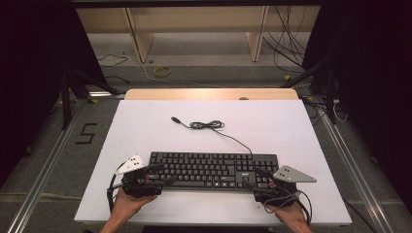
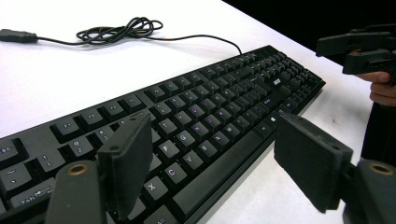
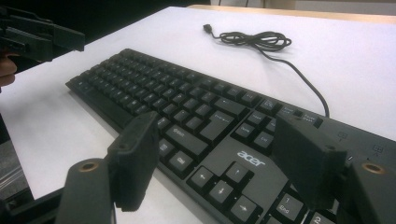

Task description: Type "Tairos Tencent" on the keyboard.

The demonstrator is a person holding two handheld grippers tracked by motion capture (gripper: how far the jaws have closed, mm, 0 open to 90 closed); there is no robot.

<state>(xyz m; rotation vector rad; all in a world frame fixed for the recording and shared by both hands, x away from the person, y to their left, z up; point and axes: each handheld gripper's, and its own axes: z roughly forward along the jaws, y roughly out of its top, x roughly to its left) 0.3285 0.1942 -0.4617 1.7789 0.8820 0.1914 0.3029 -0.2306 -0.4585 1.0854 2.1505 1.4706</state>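
While both grippers' fingers (image 2: 126,163) gape wide at the keyboard's (image 1: 214,169) ends, an uneven grab could skew it; the cable (image 1: 209,125) might drag.

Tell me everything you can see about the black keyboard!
The keyboard is black, looks like plastic, and has a full set of keys with a number pad and a small "acer" logo. It lies flat on the white table, near the front edge. Its thin black cable runs back to a loose coil and a plug. The left gripper and right gripper hover with open jaws over its two ends.
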